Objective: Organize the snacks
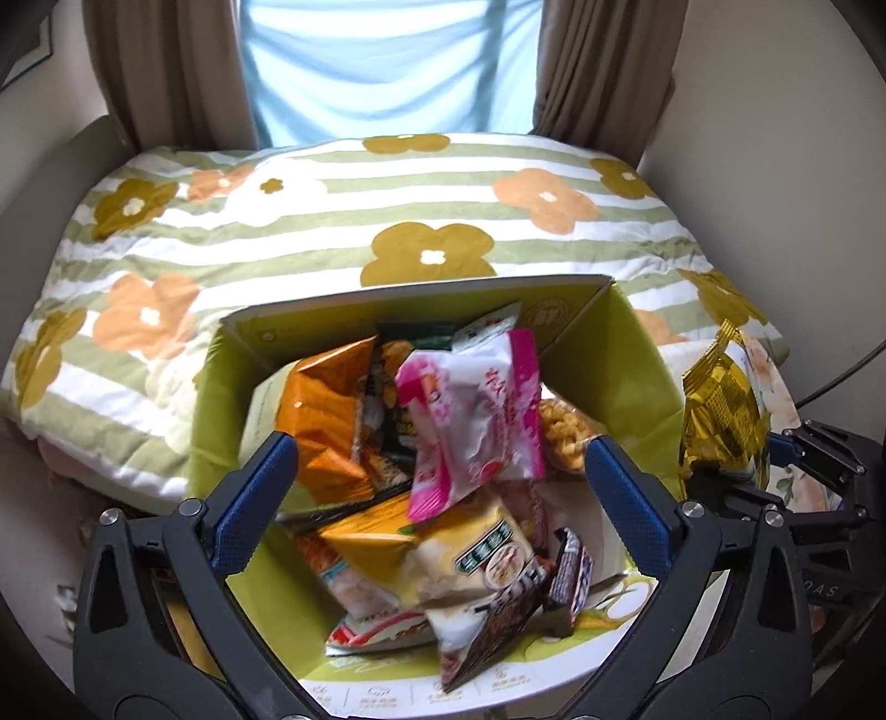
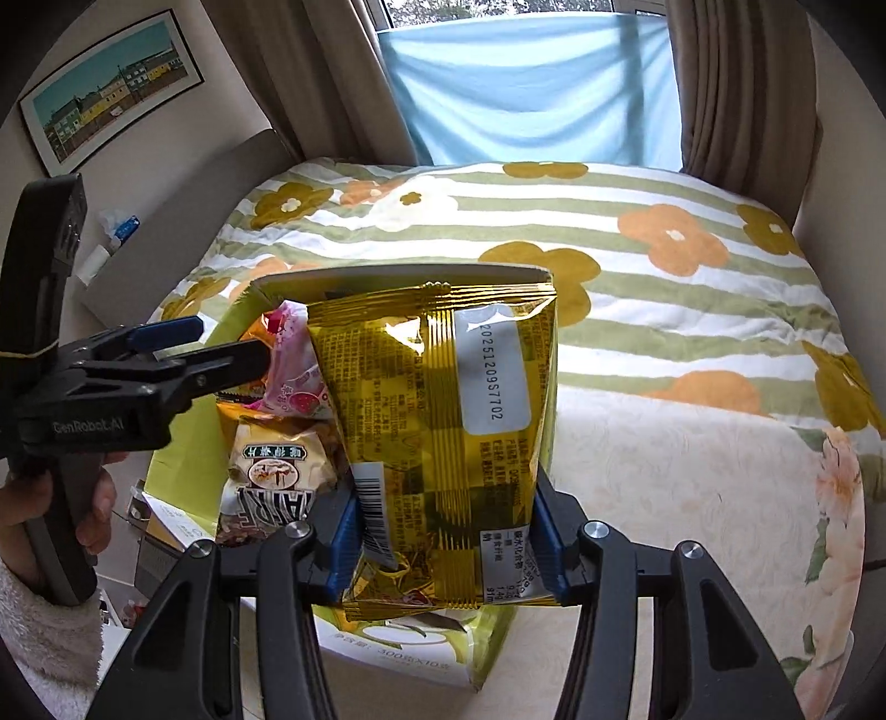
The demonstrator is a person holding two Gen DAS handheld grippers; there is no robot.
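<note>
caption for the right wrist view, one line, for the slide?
Right gripper clamps a gold snack bag upright over the snack-filled green box on a floral bedspread.

A bed fills the room's middle, covered by a quilt with pale green and white stripes and large orange and mustard flowers. Nearer the camera lies a cream bedspread with pink blossoms. Behind the bed a window is masked by a light blue sheet that glows with daylight, flanked by brown curtains. On the cream wall at left hangs a framed picture of coloured houses
</note>
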